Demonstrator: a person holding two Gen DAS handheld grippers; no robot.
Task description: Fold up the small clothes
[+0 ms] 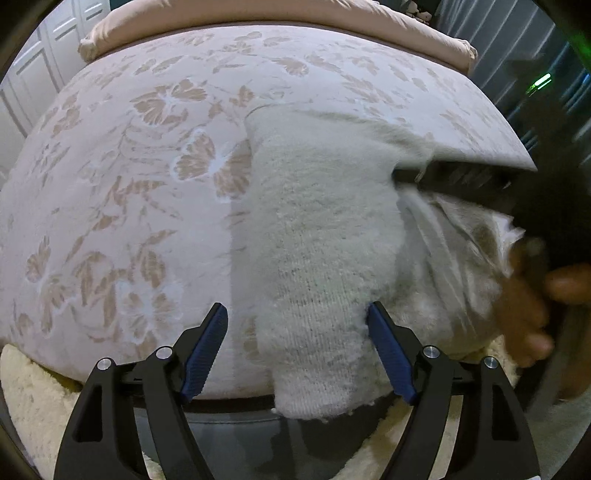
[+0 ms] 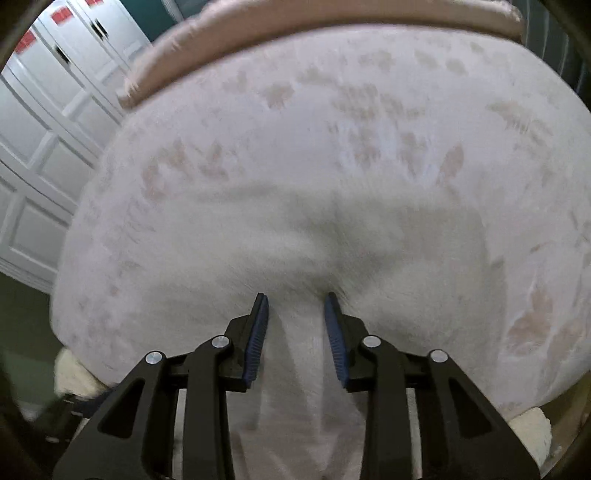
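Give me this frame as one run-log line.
task: fold small clothes | left gripper: open, straddling white knit garment | right gripper: gripping garment fold | surface: floral bedspread | right view blurred

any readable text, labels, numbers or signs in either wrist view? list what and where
None readable.
Red tags on the white cabinet doors, right wrist view: too small and blurred to tell if they carry text.
Green lit display on the dark unit at right, left wrist view: glowing streak only, no characters legible.
White knit garment and floral bedspread: no label or print lettering visible.
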